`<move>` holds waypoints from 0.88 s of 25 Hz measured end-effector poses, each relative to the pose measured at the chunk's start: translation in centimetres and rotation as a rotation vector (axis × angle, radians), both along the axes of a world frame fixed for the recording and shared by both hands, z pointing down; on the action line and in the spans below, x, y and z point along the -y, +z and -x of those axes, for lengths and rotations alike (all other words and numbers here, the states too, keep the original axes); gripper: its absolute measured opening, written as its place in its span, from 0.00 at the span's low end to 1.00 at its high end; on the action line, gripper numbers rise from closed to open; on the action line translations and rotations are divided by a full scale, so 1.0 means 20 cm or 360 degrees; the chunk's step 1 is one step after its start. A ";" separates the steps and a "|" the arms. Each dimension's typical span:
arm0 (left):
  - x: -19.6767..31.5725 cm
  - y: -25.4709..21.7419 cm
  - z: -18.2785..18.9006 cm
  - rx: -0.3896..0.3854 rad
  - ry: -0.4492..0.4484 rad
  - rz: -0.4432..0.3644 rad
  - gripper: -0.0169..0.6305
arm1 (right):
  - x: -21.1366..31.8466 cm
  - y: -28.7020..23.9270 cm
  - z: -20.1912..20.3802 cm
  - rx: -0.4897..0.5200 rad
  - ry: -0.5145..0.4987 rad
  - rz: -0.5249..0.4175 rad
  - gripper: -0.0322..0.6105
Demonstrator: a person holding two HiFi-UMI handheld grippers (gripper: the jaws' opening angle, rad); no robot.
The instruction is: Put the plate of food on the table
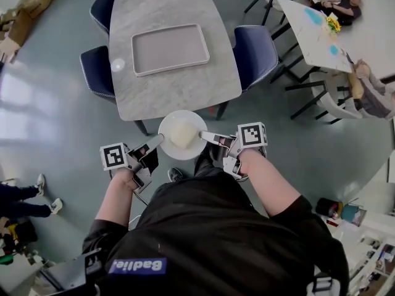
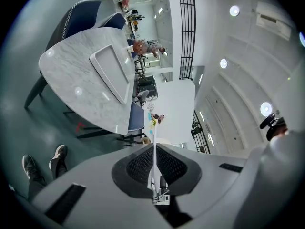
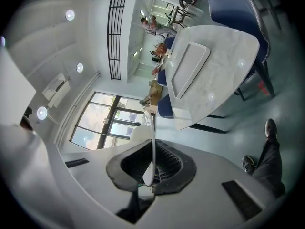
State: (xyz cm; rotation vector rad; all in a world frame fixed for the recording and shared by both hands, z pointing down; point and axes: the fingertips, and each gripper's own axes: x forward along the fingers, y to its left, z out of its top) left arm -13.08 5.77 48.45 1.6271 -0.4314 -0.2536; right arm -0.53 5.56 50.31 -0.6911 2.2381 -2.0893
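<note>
Marble tops the one dining table [image 1: 185,85] ahead of you. It carries a single grey tray [image 1: 170,49], and three blue chairs [image 1: 255,47] stand round it, two on its left and one on its right. You hold one white plate [image 1: 168,142], bearing one pale mound of food [image 1: 183,132], at the table's near edge, well short of the tray. Both tongs are clamped on its rim, the left gripper [image 1: 157,142] on the left side and the right gripper [image 1: 207,135] on the right. Each gripper view shows the thin rim edge-on between the pads.
</note>
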 end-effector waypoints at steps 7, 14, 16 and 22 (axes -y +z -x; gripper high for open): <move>0.22 0.02 -0.03 0.0026 -0.0105 0.0036 0.06 | 0.26 0.00 -0.02 0.0043 -0.0090 0.0047 0.08; 0.52 0.04 -0.09 0.0092 -0.0226 0.0061 0.06 | 0.60 0.01 -0.08 0.0109 -0.0198 0.0060 0.08; 0.53 0.04 -0.09 0.0120 -0.0271 0.0060 0.06 | 0.62 0.01 -0.07 0.0126 -0.0238 0.0045 0.08; 0.52 0.04 -0.07 0.0134 -0.0382 0.0070 0.06 | 0.66 0.02 -0.04 0.0145 -0.0309 0.0043 0.08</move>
